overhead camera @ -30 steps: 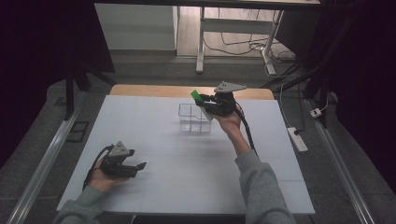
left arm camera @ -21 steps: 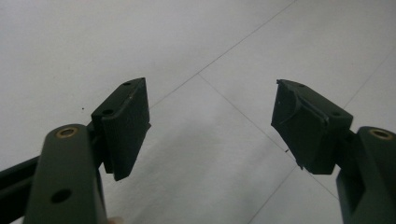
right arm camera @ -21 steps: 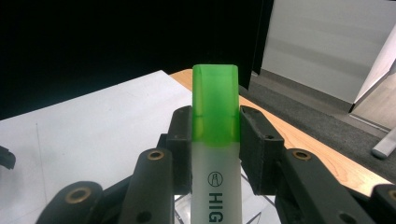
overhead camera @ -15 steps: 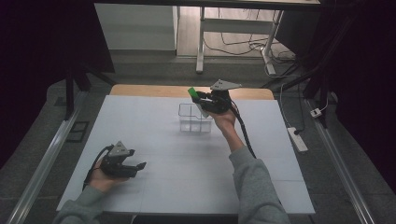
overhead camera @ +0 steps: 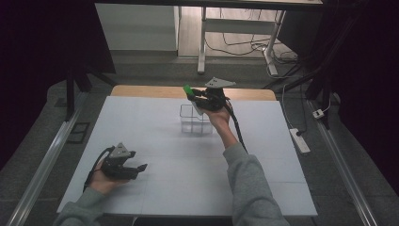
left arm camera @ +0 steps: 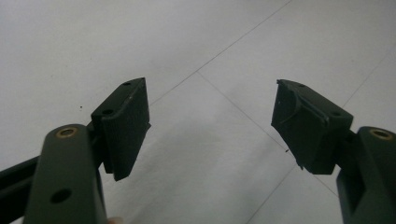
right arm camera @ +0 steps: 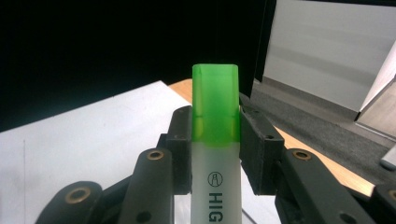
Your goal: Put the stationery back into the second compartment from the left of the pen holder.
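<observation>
A highlighter [right arm camera: 215, 140] with a green cap and a pale printed body stands between the jaws of my right gripper [right arm camera: 215, 135], which is shut on it. In the high view my right gripper [overhead camera: 194, 95] is held up above a clear plastic box [overhead camera: 196, 118] at the far middle of the table, the highlighter's green cap [overhead camera: 187, 89] pointing up and left. My left gripper [overhead camera: 137, 168] rests low at the near left in the person's hand. In the left gripper view its jaws stand wide open over the bare white table [left arm camera: 210, 56], with nothing between them.
The white table [overhead camera: 263, 150] has a wooden strip [overhead camera: 141, 91] along its far edge. A power strip [overhead camera: 299, 140] lies on the floor to the right. A metal rail [overhead camera: 42, 165] runs along the left side. Desk legs and cables stand beyond the table.
My right gripper has lifted the highlighter a little higher and to the left over the clear box. The left gripper has stayed where it was.
</observation>
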`<action>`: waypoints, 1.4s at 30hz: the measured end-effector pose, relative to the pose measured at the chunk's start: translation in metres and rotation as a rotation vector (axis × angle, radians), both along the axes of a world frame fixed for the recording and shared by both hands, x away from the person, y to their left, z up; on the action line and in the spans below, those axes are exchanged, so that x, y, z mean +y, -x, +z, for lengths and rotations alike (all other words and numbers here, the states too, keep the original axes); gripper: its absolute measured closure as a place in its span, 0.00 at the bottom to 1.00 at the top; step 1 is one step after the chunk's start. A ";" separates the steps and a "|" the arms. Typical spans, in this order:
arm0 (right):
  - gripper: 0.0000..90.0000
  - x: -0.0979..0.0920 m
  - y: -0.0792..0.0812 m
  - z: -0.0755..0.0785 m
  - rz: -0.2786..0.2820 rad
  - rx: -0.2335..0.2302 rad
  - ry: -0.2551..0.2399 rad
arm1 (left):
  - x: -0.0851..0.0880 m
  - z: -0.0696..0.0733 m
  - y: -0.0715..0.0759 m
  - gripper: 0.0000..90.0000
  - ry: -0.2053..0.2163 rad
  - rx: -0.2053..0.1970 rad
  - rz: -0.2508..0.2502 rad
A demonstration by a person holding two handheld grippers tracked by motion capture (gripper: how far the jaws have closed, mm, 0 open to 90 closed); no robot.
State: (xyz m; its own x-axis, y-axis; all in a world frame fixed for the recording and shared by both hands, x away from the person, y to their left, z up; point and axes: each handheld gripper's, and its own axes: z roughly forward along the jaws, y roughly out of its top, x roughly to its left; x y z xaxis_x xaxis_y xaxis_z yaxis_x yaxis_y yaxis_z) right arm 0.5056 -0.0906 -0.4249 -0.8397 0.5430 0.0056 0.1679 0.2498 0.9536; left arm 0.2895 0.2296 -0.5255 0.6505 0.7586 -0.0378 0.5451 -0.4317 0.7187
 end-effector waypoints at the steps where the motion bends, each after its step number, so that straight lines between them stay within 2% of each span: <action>1: 0.73 0.001 -0.001 -0.001 -0.002 -0.002 -0.006 | 0.000 0.000 0.000 0.30 0.001 0.000 0.000; 10: 0.73 -0.001 -0.005 -0.004 -0.015 0.000 -0.017 | 0.000 -0.001 0.000 0.30 -0.002 0.002 -0.003; 16: 0.55 -0.003 -0.003 -0.005 -0.048 0.013 0.030 | -0.001 -0.001 -0.001 0.30 -0.008 0.005 -0.005; 23: 0.53 -0.008 0.000 -0.004 -0.029 0.067 0.044 | -0.001 -0.001 0.000 0.30 -0.011 0.004 -0.005; 34: 0.49 -0.021 0.008 -0.004 0.002 0.107 0.075 | -0.001 -0.001 -0.001 0.30 -0.010 0.006 -0.002; 42: 0.47 -0.033 0.027 -0.004 0.024 0.105 0.146 | 0.000 -0.001 0.000 0.30 -0.004 0.002 0.009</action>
